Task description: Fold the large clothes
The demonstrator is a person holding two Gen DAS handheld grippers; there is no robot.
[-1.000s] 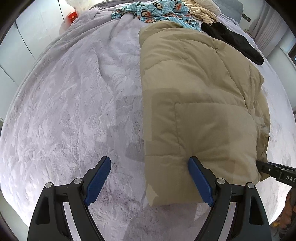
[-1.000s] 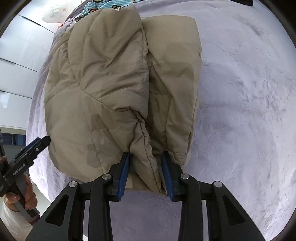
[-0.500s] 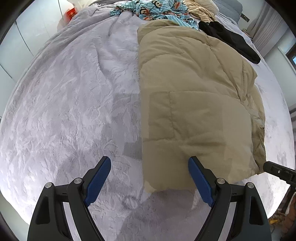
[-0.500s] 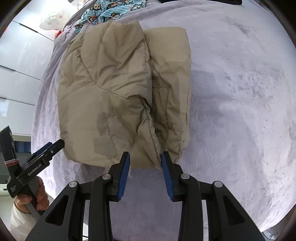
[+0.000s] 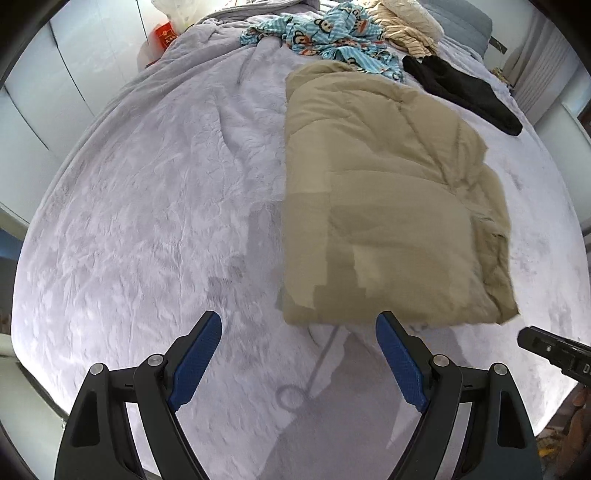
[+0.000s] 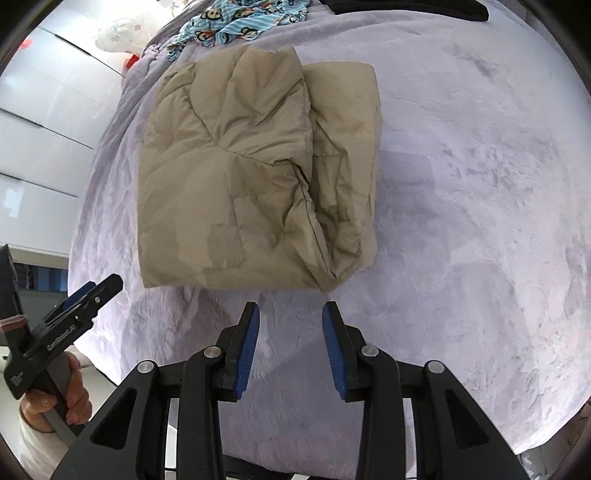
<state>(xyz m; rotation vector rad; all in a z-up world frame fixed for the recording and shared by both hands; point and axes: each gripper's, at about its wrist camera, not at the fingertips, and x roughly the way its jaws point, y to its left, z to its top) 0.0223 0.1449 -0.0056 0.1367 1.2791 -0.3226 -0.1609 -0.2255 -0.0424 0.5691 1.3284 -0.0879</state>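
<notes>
A khaki padded jacket point(image 5: 388, 206) lies folded into a thick rectangle on the lavender bed cover point(image 5: 155, 221). My left gripper point(image 5: 297, 328) hovers open just short of the jacket's near edge, with only blanket between its blue pads. In the right wrist view the same jacket point(image 6: 240, 177) shows its folded layers stacked at the right side. My right gripper point(image 6: 290, 317) stands open above the blanket, a little back from the jacket's near edge and holding nothing. The left gripper point(image 6: 74, 314) appears there at the left, held by a hand point(image 6: 55, 402).
At the far end of the bed lie a blue monkey-print garment point(image 5: 332, 33), a beige striped garment point(image 5: 406, 26) and a black garment point(image 5: 461, 92). A red box point(image 5: 164, 35) stands by white cupboard doors point(image 6: 44, 129). The bed's near edge runs close below both grippers.
Both grippers have drawn back and up from the jacket. Its near edge, which lay between the right fingers and beside the left's right pad, now lies beyond both.
</notes>
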